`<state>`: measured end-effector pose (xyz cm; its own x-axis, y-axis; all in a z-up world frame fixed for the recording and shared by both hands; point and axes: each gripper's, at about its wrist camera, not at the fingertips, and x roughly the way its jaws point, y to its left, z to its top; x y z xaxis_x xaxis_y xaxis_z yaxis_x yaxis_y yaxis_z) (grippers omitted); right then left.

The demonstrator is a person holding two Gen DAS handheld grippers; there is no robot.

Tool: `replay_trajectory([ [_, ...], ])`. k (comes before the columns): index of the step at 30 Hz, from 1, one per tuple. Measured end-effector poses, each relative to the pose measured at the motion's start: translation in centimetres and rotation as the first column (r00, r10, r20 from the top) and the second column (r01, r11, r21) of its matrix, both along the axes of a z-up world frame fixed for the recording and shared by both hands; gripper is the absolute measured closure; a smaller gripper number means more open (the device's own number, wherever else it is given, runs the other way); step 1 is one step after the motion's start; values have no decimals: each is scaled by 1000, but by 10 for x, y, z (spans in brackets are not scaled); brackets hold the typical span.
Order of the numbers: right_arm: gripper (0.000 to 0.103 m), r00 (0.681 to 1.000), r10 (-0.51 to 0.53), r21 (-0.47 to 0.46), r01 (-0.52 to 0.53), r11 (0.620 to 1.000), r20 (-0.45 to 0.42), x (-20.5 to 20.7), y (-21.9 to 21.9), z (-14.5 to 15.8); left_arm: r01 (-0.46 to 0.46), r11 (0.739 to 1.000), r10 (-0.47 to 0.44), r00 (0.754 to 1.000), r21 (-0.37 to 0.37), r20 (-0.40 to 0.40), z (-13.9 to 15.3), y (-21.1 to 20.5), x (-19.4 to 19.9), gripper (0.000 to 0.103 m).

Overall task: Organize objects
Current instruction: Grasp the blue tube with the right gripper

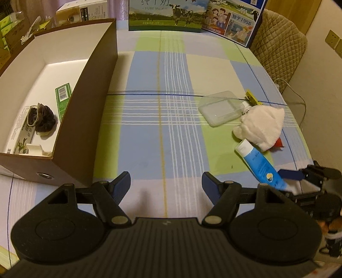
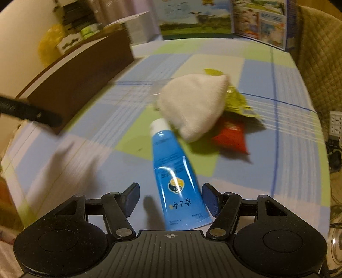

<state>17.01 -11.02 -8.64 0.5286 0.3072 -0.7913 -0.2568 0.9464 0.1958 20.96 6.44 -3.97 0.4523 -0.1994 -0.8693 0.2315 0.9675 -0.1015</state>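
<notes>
Brown box (image 1: 85,119): open-topped cardboard box with a white inside, standing on the left side of the tabletop (image 1: 149,139), its long side running from near to far.
Inside the box: a dark scrunchie (image 1: 42,119) lying on a white carton (image 1: 20,132) at the near end; a green carton (image 1: 62,100) with a barcode leaning along the right wall, further in.
Clear plastic container (image 1: 220,108): shallow, rectangular, lying flat on the right half of the tabletop, nothing visible in it.
Blue tube (image 2: 177,179): lies flat on the checked cloth at the near right, its long axis running near to far; white cap at the far end, touching the edge of the white cloth (image 2: 194,107); flat crimped end nearest, between the right gripper's fingers.
Pile beyond the tube: the white cloth is bunched over a yellow-green packet (image 2: 239,102) and a red sachet (image 2: 230,139), both poking out on the right.
Right hand-held gripper (image 2: 171,201): released, jaws spread either side of the tube's tail; the right finger looks just beside or touching it, the left stands clear.
Left hand-held gripper (image 1: 166,186): released, jaws wide apart, over bare cloth near the box's near right corner, nothing between them.
Far edge: two milk cartons, one printed "PURE MILK" (image 1: 166,15), stand upright.
</notes>
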Motion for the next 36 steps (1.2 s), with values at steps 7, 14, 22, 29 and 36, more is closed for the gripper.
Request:
replay_trajectory([
  [7,41,999,-13,-88,18,996,52,12,19,-6,9,1000,-9,1000,16,-3,-5,0,7,33],
  [14,57,996,8,-168,7,986,85,23,39,-13,21,999,-20,1000,30,-13,-13,-1,13,33],
  [22,65,994,55,-224,-32,974,94,17,53,-12,35,999,-34,999,25,-27,-18,-2,15,33],
  [29,65,990,72,-172,-51,984,119,-13,38,2,66,998,-66,997,20,-35,-24,-11,14,34],
  [36,65,986,-72,-132,92,987,147,-40,-5,23,163,987,-163,986,-2,-28,-28,-43,14,34],
])
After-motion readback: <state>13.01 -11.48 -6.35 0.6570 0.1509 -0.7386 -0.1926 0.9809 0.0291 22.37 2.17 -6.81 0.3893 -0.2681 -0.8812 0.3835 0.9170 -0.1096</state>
